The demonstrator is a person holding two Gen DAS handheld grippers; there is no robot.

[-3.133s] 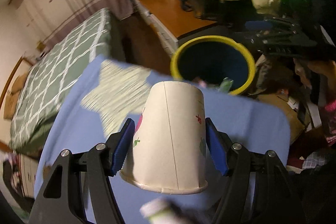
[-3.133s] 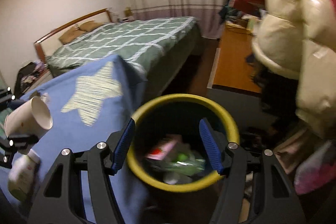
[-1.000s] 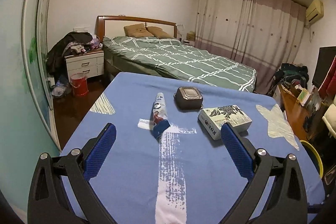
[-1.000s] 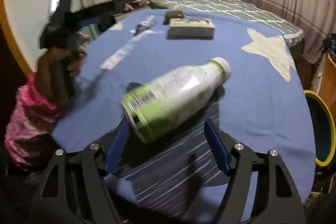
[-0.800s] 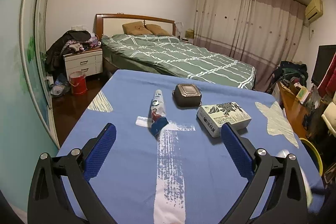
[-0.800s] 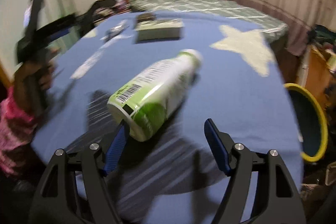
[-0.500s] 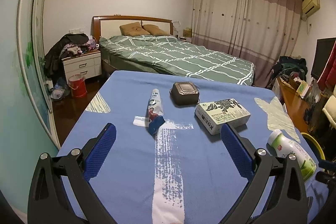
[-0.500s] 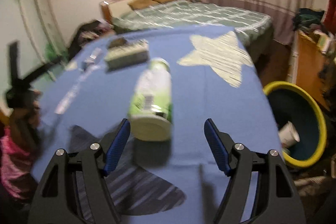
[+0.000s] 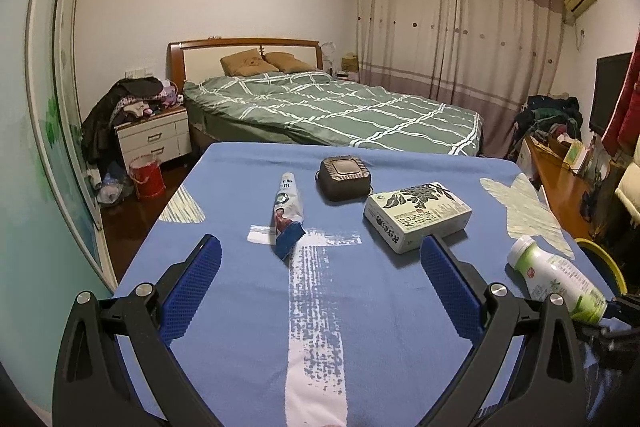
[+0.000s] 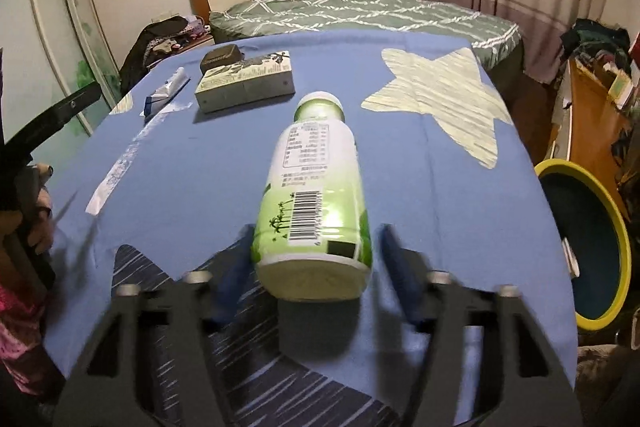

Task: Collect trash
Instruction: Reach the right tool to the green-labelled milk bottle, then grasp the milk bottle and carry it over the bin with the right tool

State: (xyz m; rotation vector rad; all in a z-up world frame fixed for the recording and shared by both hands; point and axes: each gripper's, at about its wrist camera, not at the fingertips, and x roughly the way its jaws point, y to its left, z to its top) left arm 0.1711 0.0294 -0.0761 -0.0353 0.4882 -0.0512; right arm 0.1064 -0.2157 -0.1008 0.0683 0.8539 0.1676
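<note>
A green and white plastic bottle (image 10: 316, 195) lies on its side on the blue tablecloth (image 10: 200, 167), base toward me. My right gripper (image 10: 316, 259) is open, its blurred blue fingers either side of the bottle's base, apart from it. The bottle also shows at the right edge of the left wrist view (image 9: 556, 283). My left gripper (image 9: 320, 275) is wide open and empty above the cloth. Ahead of it lie a squeezed tube (image 9: 287, 211), a green-printed carton (image 9: 416, 215) and a dark square box (image 9: 344, 177). The yellow-rimmed bin (image 10: 588, 239) stands off the table's right edge.
A bed with a green checked cover (image 9: 340, 111) stands behind the table. A nightstand (image 9: 154, 139) piled with clothes and a red bucket (image 9: 148, 177) are at the left. A wooden desk (image 9: 560, 183) runs along the right wall.
The right gripper has swung round and lined up behind the bottle's base, closer than before. The left gripper, which held a paper cup earlier, is empty and nearly still.
</note>
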